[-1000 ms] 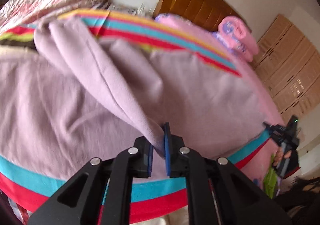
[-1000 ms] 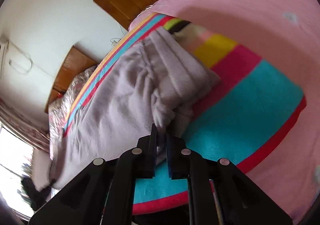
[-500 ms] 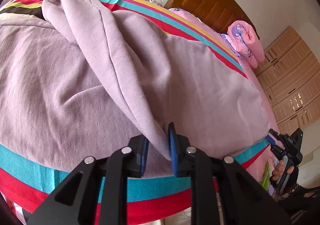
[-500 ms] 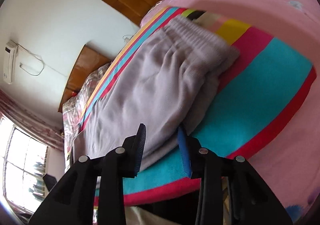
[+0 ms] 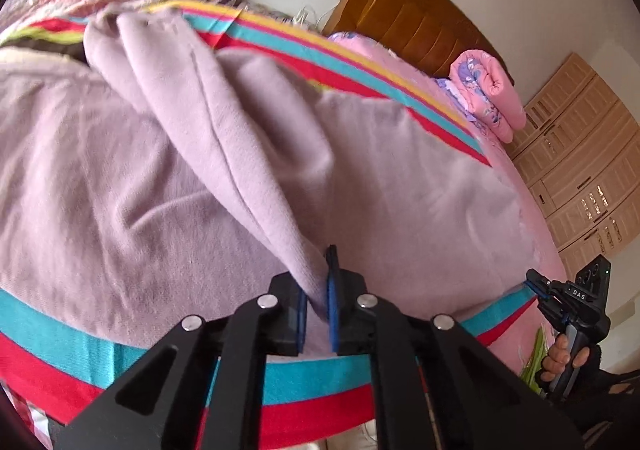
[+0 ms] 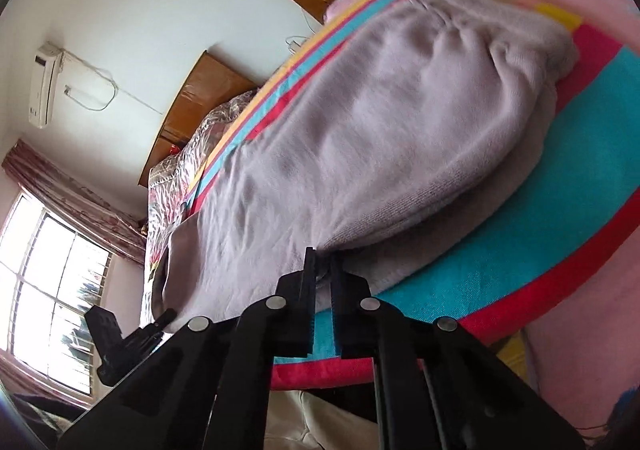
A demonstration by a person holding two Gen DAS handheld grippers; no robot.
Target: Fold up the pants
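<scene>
Lilac fleece pants [image 5: 168, 178] lie spread on a striped blanket [image 5: 72, 346] on the bed. My left gripper [image 5: 316, 302] is shut on a fold of the pants and lifts it off the layer below. In the right wrist view the pants [image 6: 380, 130] lie with the gathered waistband at the far end. My right gripper [image 6: 322, 282] is shut on the near edge of the pants. It also shows in the left wrist view [image 5: 568, 298], at the pants' far right edge.
The bed has a pink sheet [image 6: 568, 362], a rolled pink quilt [image 5: 488, 90] and a wooden headboard [image 5: 408, 22]. Beige wardrobes [image 5: 584, 170] stand at the right. A window [image 6: 44, 290] and an air conditioner [image 6: 44, 86] are at the left in the right wrist view.
My right gripper was open half a second ago and has shut on the pants' edge. My left gripper opened slightly and has shut again on the fold.
</scene>
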